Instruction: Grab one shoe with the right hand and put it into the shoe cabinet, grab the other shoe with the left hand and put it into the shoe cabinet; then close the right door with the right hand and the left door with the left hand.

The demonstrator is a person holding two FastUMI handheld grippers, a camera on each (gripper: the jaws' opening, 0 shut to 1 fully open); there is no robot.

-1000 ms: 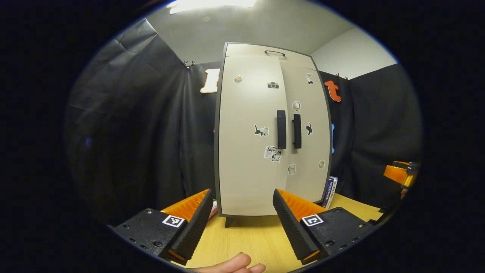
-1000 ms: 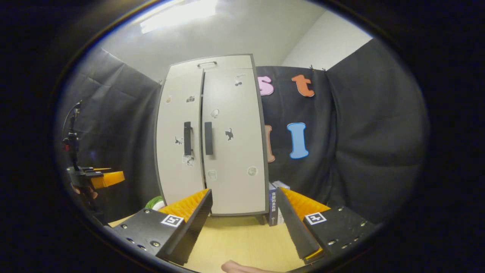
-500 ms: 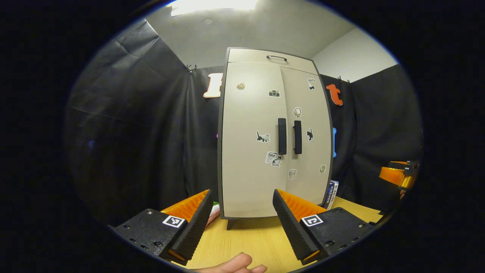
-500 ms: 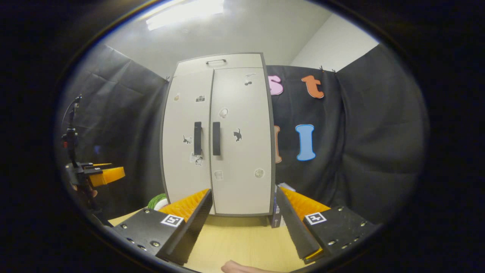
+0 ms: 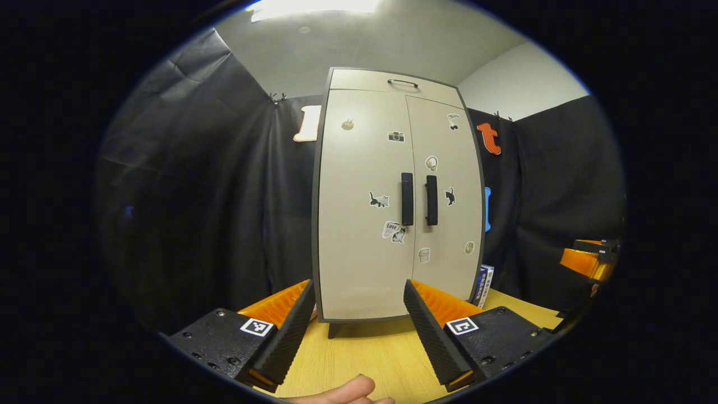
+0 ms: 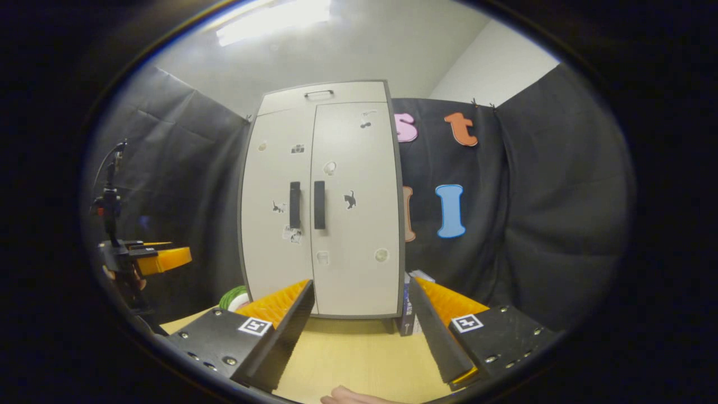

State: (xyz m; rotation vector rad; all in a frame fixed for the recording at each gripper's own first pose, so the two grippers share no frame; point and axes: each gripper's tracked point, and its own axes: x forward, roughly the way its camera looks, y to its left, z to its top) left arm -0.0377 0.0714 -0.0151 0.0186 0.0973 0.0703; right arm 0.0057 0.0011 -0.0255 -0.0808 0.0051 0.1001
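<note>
The shoe cabinet (image 5: 392, 207) stands upright on the wooden table (image 5: 370, 353), its long axis running straight up and down, and its front faces both cameras. The left door (image 5: 359, 213) and right door (image 5: 446, 196) sit flush with each other, with the two dark handles (image 5: 418, 199) side by side at the middle seam, also running vertically. There's a bunch of little stickers scattered over both doors, plus a small handle (image 5: 403, 83) on the top panel. The left gripper (image 5: 359, 320) sits low in front of the cabinet's base with its jaws spread wide and nothing between them, and a fingertip (image 5: 350, 390) pokes in at the bottom edge. Off to the far right of the left gripper view you can see the right gripper (image 5: 589, 261) from the side, well apart from the cabinet. In the right gripper view the cabinet (image 6: 325, 207) stands a bit left of centre, and that gripper (image 6: 362, 320) is also wide open and empty. This view picks up a green roll (image 6: 233, 297) tucked by the cabinet's left corner and some boxes (image 6: 409, 311) at its right corner, and the left gripper (image 6: 151, 261) off at the left edge.
</note>
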